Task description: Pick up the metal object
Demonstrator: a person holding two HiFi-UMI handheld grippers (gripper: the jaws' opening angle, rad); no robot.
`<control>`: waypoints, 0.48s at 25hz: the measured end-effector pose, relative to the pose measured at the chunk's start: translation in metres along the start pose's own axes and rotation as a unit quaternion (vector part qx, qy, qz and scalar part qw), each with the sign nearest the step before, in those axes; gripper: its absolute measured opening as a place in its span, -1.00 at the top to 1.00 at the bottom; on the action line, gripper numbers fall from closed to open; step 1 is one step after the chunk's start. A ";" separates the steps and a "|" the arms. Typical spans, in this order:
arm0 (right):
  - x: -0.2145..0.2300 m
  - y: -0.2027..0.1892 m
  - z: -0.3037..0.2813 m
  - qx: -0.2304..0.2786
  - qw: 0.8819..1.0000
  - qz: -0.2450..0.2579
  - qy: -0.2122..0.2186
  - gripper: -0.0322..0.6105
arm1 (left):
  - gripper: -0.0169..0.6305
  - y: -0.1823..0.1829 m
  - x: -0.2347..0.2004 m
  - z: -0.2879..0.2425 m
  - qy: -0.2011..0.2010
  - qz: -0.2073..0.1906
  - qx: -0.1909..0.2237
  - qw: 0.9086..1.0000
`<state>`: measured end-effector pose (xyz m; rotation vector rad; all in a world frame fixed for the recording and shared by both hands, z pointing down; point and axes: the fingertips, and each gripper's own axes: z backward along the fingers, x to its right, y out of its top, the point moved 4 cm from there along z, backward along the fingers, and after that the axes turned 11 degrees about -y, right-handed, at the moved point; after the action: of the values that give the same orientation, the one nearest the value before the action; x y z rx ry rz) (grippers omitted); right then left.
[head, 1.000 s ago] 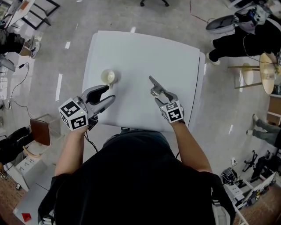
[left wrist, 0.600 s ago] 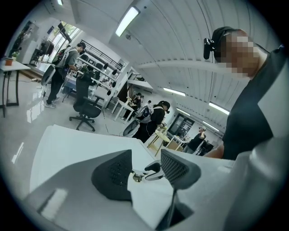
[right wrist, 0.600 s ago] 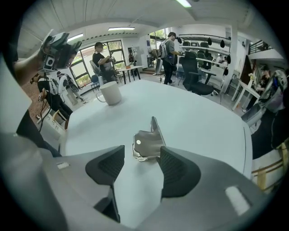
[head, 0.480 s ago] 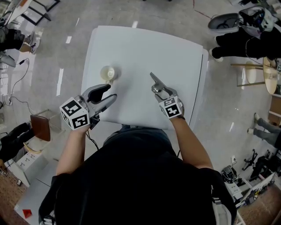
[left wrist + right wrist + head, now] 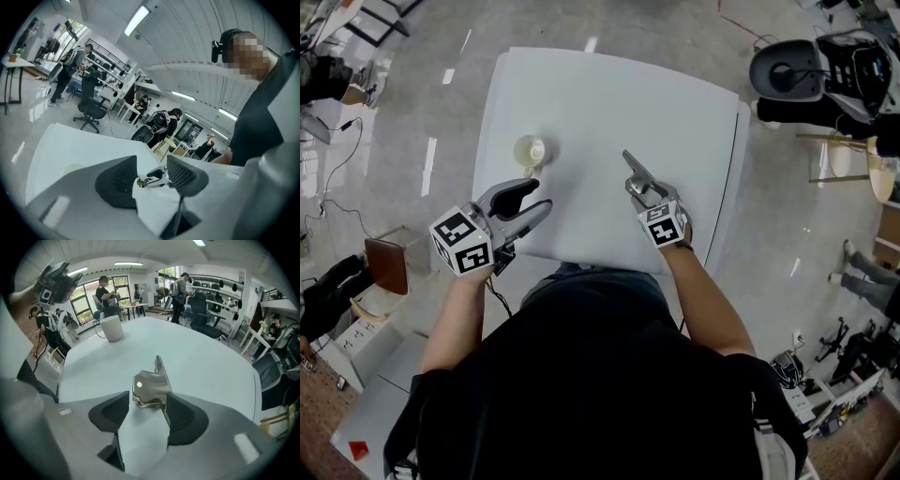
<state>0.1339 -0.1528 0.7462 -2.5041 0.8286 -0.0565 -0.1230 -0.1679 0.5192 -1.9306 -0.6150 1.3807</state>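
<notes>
The right gripper [image 5: 149, 405] clamps its jaws on the near end of the metal object [image 5: 151, 380], a bent bracket, by the near right edge of the white table [image 5: 581, 94]. The left gripper [image 5: 151, 165] is released and empty at the table's near left edge, near a white cup [image 5: 531, 151]. Its marker cube [image 5: 461, 246] bears black-and-white squares.

I saw the metal object [image 5: 149, 385] gleam smooth and glossy; the table [image 5: 211, 357] looked matt, the pads [image 5: 110, 412] of the right gripper [image 5: 148, 398] dimpled black plastic.
</notes>
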 end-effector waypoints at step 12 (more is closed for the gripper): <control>0.002 -0.004 -0.007 -0.002 1.000 0.017 -0.021 0.11 | 0.34 -0.003 0.005 -0.005 -0.006 0.010 -0.007 1.000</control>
<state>0.1365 -0.1549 0.7540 -2.4853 0.8538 0.0103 -0.1164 -0.1644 0.5195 -1.9450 -0.6157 1.4052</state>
